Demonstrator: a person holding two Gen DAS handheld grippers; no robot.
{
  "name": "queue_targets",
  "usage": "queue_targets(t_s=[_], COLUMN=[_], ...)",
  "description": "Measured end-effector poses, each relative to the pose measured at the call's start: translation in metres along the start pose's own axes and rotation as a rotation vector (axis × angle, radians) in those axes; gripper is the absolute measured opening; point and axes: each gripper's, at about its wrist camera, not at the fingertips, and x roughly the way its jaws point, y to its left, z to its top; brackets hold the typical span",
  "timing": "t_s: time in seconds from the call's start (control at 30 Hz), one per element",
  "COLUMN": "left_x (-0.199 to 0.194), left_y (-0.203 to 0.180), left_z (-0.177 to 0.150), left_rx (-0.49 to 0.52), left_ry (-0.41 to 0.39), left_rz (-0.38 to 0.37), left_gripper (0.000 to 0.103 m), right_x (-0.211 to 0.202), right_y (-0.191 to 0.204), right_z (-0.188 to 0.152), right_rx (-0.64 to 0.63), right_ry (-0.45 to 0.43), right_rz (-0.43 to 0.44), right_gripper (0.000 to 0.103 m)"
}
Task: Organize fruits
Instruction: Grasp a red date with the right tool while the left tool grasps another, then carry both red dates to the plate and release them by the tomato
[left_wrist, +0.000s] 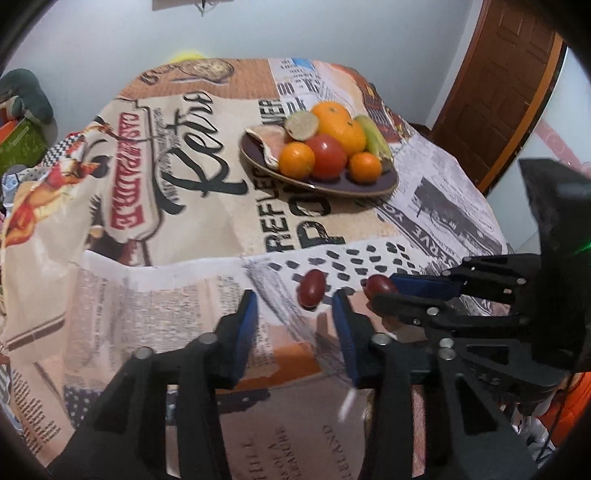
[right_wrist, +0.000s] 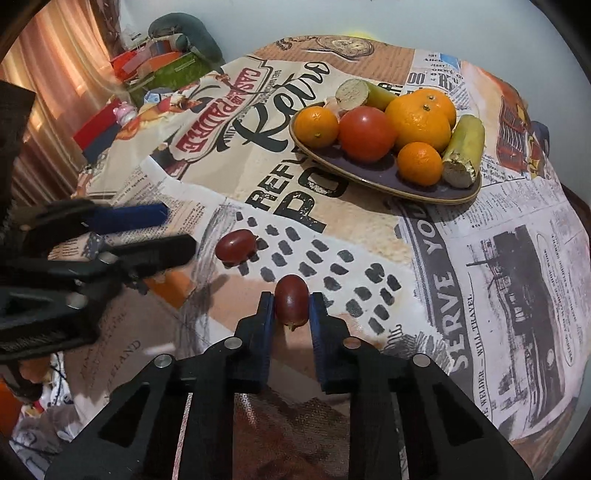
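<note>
Right tool (right_wrist: 291, 306) clamped on dark red grape (right_wrist: 291, 301), blue pads against both sides, grape low over printed cloth on counter (right_wrist: 480, 258). Left tool (left_wrist: 293, 310) apart, second grape (left_wrist: 312, 288) lying on cloth just ahead of its fingertips, not gripped. Farther back, purple plate (right_wrist: 424, 188) holding oranges (right_wrist: 419, 114), tomato (right_wrist: 365, 129), cut green pieces; well apart from both grapes.
</note>
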Motion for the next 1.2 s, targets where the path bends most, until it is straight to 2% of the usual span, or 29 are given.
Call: queue_targets(t_s=[0.2, 0.37, 0.53, 0.83, 1.2], left_x=[0.023, 0.033, 0.031, 0.006, -0.002], left_y=[-0.009, -0.010, -0.006, -0.016, -0.030], left_z=[0.005, 0.009, 0.010, 0.023, 0.068], left_rx=[-0.006, -0.014, -0.019, 0.013, 0.039], left_ry=[0.041, 0.053, 0.049, -0.022, -0.115], left_rz=[-0.014, -0.022, -0.026, -0.036, -0.057], left_gripper=[0.033, 0.020, 0.019, 0.019, 0.019], right_x=[-0.013, -0.021, -0.029, -0.039, -0.043], right_y=[-0.013, -0.023, -0.030, -0.033, -0.047], right_z=[0.000, 0.001, 0.003, 0.012, 0.037], right_rx=[0.030, 0.049, 0.063, 0.045, 0.051], right_ry=[-0.038, -0.057, -0.081, -0.118, -0.188], right_rz=[-0.012, -0.018, -0.022, -0.053, -0.080], right_gripper=[0.017, 0.017, 0.017, 0.017, 0.017])
